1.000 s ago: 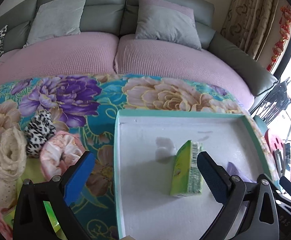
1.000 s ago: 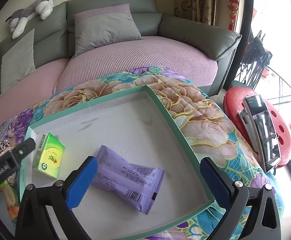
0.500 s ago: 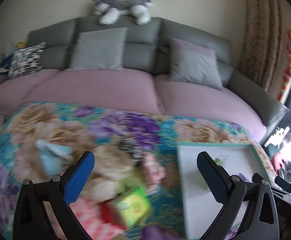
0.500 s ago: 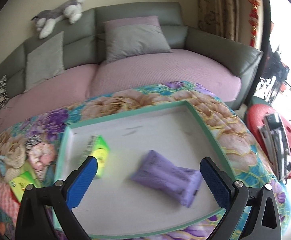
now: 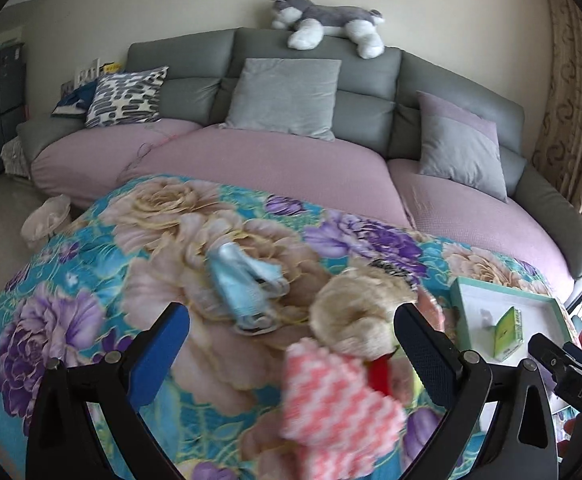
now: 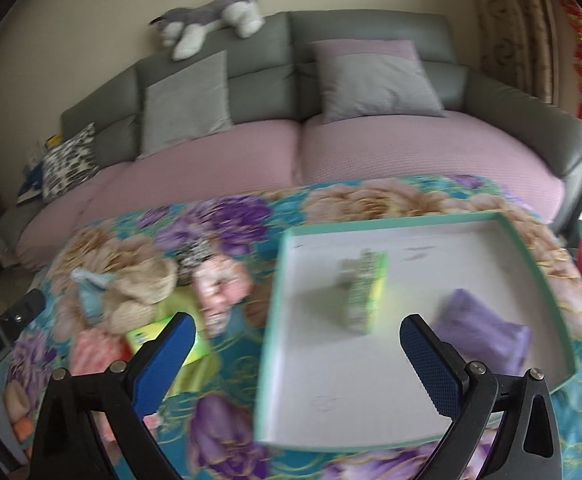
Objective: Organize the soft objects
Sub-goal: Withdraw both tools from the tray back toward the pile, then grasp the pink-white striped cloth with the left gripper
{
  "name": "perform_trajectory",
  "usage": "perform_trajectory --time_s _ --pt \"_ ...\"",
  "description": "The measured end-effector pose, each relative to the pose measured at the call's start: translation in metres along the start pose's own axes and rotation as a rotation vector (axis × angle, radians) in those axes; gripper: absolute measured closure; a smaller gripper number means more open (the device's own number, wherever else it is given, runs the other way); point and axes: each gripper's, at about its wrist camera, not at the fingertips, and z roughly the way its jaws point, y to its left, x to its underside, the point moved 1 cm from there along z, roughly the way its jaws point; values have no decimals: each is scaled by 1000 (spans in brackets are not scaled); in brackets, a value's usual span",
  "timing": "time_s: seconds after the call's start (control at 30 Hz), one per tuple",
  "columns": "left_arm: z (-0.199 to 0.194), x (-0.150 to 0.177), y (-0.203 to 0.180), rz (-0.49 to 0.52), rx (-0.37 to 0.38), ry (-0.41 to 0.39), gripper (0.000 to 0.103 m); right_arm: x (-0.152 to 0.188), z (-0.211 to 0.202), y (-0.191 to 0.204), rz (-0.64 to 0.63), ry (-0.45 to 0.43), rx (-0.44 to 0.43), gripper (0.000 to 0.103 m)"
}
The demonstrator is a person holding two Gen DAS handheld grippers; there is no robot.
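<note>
Daylight from right edge, blown out; both fisheye views motion-blurred, right wrist worse; pink-white cloth [image 5: 339, 408] smeared; dark vignette, bent edges.

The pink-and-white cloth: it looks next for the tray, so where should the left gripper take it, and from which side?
Judging from the left wrist view, pinch the raised upper bunch of the pink-and-white cloth, coming down from above. It lies crumpled and soft under the open left gripper, with the beige knit bundle crowding its far side.
</note>
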Motion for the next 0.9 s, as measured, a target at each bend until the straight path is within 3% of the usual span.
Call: perform_trajectory --time_s 0.23,0.37,0.77,0.9 --pt "-2 7 38 -52 -39 13 1 10 15 36 -79 55 -19 0" --pt "5 11 50 -71 -11 48 1 15 25 46 -100 93 -15 0" --pt "49 40 24 51 46 284 1 31 52 55 -107 215 -11 0" --pt "51 44 21 46 60 289 3 30 52 53 -100 216 -8 0"
